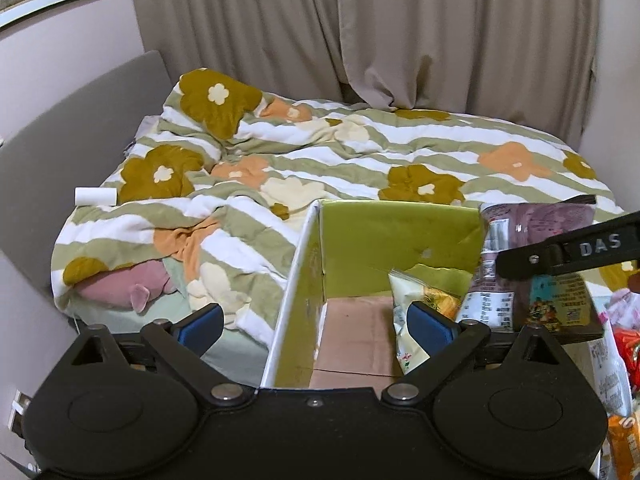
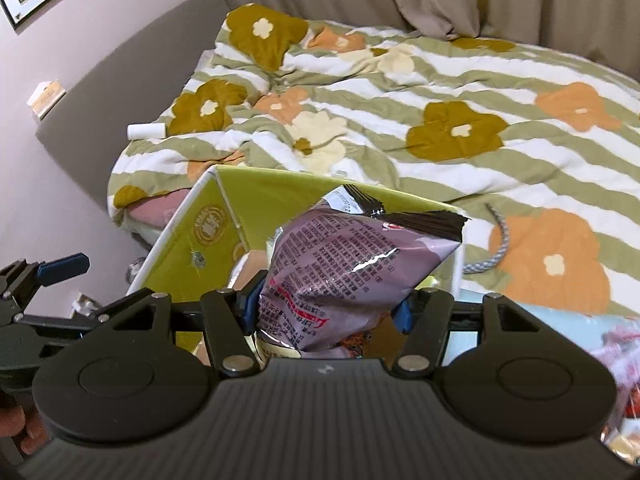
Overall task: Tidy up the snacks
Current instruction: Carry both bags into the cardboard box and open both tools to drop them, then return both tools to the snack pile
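Right claw (image 2: 326, 306) clamped on a purple bag (image 2: 344, 268), held above the open green box (image 2: 208, 224) beside the bed (image 2: 460, 92). Left claw (image 1: 316, 322) spread wide and gripping nothing, straddling the box's left wall (image 1: 296, 280). A pale yellow bag (image 1: 412, 304) stands inside the box against the right pad (image 1: 430, 322). More packets (image 1: 624, 344) lie to the right.

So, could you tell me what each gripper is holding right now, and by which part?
The right gripper grips the purple snack bag across its lower half, above the green box. The left gripper is open and holds nothing.
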A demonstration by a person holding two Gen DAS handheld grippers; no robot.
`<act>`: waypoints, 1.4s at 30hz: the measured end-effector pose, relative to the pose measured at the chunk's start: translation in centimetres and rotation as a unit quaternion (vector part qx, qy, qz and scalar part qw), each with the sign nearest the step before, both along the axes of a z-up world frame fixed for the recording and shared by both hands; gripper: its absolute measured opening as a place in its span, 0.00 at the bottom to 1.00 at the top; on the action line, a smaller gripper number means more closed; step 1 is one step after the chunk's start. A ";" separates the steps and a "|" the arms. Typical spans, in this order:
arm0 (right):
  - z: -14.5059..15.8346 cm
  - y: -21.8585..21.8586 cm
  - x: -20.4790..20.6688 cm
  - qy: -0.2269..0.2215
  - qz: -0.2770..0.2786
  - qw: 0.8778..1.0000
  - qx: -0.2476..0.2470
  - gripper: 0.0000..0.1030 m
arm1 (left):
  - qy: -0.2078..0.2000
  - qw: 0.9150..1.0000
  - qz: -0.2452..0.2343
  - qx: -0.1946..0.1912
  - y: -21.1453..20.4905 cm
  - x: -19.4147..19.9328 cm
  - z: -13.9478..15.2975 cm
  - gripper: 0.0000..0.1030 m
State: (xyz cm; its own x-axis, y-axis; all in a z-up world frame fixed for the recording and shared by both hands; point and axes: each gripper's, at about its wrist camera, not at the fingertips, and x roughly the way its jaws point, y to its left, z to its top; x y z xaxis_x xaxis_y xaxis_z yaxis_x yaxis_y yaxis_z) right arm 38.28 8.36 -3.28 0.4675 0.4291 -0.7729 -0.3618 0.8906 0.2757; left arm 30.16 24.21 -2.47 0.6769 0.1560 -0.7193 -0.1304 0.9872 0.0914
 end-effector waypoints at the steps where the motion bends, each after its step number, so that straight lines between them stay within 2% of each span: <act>1: -0.2 0.2 0.4 0.006 0.002 1.000 0.001 0.75 | 0.000 1.000 0.002 0.000 0.0 0.1 0.0 0.97; 3: -0.7 0.6 1.1 0.010 0.005 1.000 -0.014 0.81 | 0.001 1.000 0.005 0.004 0.0 0.1 -0.1 0.97; 4: -0.9 0.8 1.3 0.008 0.007 1.000 -0.025 0.93 | 0.002 1.000 0.005 0.007 -0.1 0.1 -0.2 0.97; 5: -1.1 1.0 1.4 0.006 0.008 0.999 -0.033 1.00 | 0.003 1.000 0.006 0.009 -0.2 0.0 -0.3 0.97; 8: -1.5 0.6 1.2 -0.007 0.001 1.000 -0.022 1.00 | 0.006 1.000 0.006 0.008 -0.3 -0.3 -0.5 0.97; 13: -1.7 -1.0 -0.3 -0.041 -0.037 0.998 0.026 1.00 | 0.011 1.000 0.005 0.001 -0.5 -0.9 -0.9 0.97; 17: -1.0 -1.1 -1.0 -0.045 -0.042 0.998 -0.001 1.00 | 0.009 1.000 0.000 -0.004 -0.8 -1.3 -0.6 0.97; 24: 1.4 -1.8 -3.6 -0.054 -0.057 0.997 -0.023 1.00 | -0.021 1.000 -0.020 -0.002 -1.4 -3.0 1.8 0.97; 32: 4.4 -4.6 -9.8 -0.078 -0.127 0.989 0.005 1.00 | -0.050 0.995 -0.081 -0.021 -3.6 -5.5 4.2 0.97; 42: 7.8 -12.4 -18.5 -0.122 -0.199 0.972 -0.015 1.00 | -0.065 0.982 -0.170 -0.050 -10.6 -9.8 5.1 0.97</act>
